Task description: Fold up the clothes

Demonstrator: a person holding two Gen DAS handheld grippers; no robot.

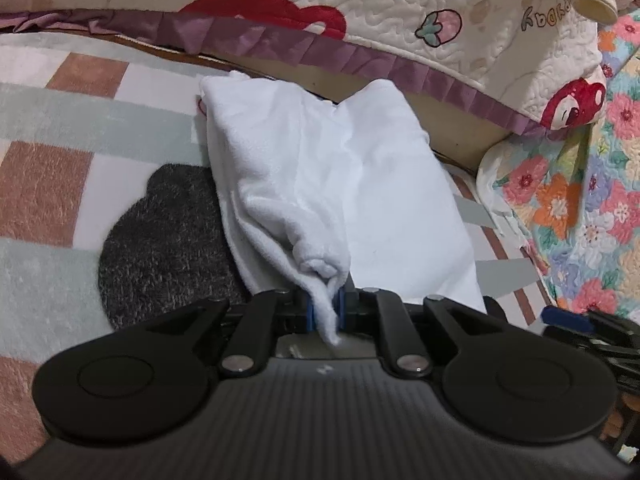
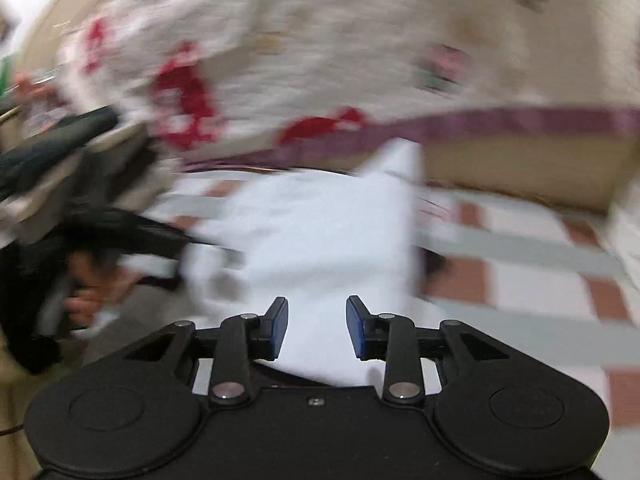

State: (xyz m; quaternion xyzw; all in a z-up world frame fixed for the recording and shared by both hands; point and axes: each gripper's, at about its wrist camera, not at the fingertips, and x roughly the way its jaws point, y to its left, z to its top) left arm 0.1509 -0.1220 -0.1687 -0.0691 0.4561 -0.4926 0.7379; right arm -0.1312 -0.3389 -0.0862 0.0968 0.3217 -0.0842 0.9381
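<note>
A white garment lies partly folded on a checked blanket. My left gripper is shut on a bunched corner of it, and the cloth hangs out between the blue pads. In the right wrist view, which is blurred, the same white garment spreads ahead. My right gripper stands open just above it, with nothing pinched between its blue pads. The other gripper and a person's hand show at the left of that view.
A dark grey knitted piece lies left of the white garment, partly under it. A quilted cream cover with red prints and a purple frill hangs behind. A flowered quilt lies at the right.
</note>
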